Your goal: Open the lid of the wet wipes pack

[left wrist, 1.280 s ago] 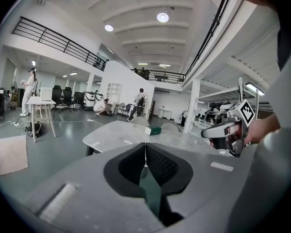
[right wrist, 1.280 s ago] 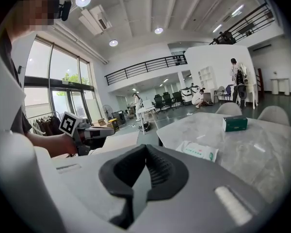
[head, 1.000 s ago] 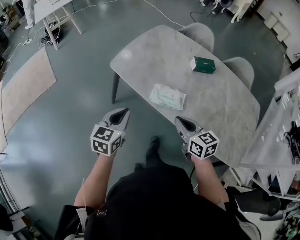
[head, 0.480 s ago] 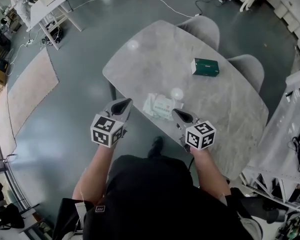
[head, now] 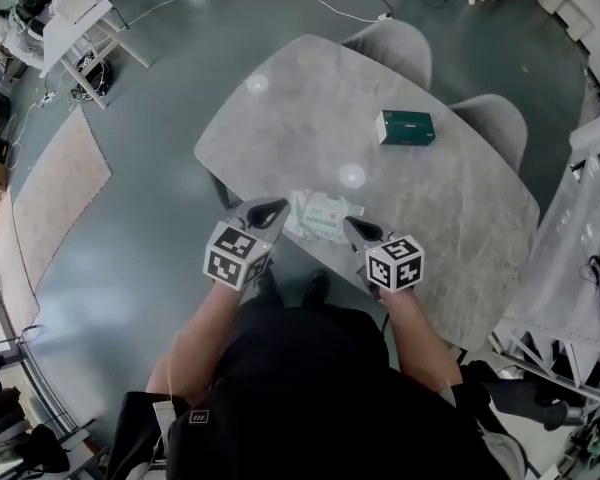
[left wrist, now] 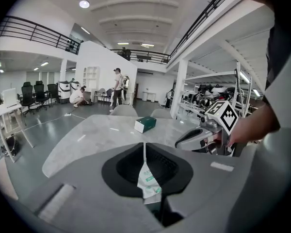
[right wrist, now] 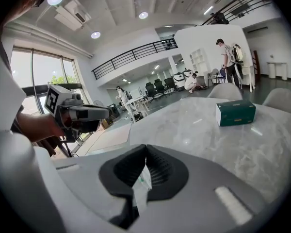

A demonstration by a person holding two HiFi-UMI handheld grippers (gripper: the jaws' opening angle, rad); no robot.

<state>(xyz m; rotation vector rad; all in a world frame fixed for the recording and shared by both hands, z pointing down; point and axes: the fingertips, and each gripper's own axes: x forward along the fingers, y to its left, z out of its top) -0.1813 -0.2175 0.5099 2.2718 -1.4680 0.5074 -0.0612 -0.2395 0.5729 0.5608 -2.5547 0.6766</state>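
Note:
The wet wipes pack (head: 320,216), white with green print, lies flat near the front edge of the grey marble table (head: 310,108). My left gripper (head: 270,211) hovers at the pack's left end, jaws shut and empty. At the pack's right end my right gripper (head: 357,230) is shut too, with nothing held. In the left gripper view the pack (left wrist: 148,181) shows just below the left gripper (left wrist: 144,147), and the right gripper (left wrist: 184,142) is to the right. The right gripper view shows the pack (right wrist: 141,183) under the right gripper (right wrist: 145,149), with the left gripper (right wrist: 104,111) on the left.
A dark green box (head: 405,127) lies further back on the table, right of centre. Two grey chairs (head: 395,43) stand at the far side. A metal rack (head: 580,238) runs along the right. Distant people and desks fill the hall.
Both grippers have moved forward to the table's front edge, and the left one has also shifted right. Their tips now flank the pack.

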